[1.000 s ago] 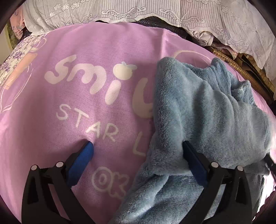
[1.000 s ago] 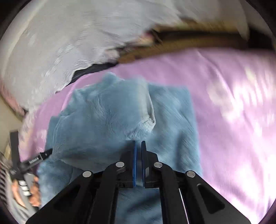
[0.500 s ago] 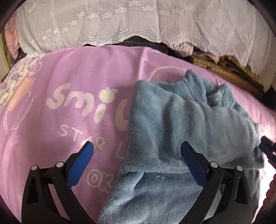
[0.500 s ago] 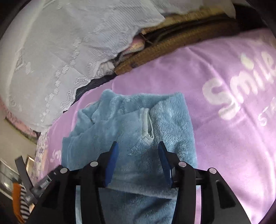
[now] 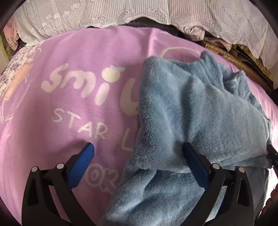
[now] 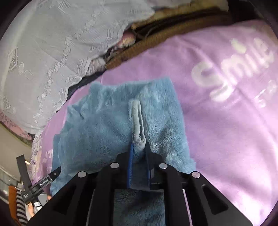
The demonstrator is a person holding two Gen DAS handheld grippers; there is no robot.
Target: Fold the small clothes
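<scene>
1. The blue fleece garment [image 5: 199,107] lies partly folded on the pink blanket [image 5: 69,57]. One thick layer is doubled over the rest, and its near end trails toward both cameras.
2. In the right wrist view a pale hem strip [image 6: 138,121] runs down the middle of the garment [image 6: 107,125]. That is probably the edge chosen for lifting, since it gives a firm ridge in soft pile.
3. The right gripper [image 6: 139,153] is closing on that ridge. Its jaws are narrow, with fleece bunched between them and the pads pressing the fold at the foot of the hem strip.
4. The left gripper [image 5: 137,156] stands wide and holds nothing. One finger rests over bare blanket, the other against the folded layer's edge, likely ready to steady or catch the cloth.
5. The blanket's white lettering [image 5: 83,87] is partly covered by the garment.
6. Beyond the blanket hangs a white lace cloth [image 5: 139,12], with a woven brown edge [image 6: 156,40] below it.
7. Sleeves and collar cannot be made out. The garment's near end is cut off by both grippers, and what lies under the fold is hidden.
</scene>
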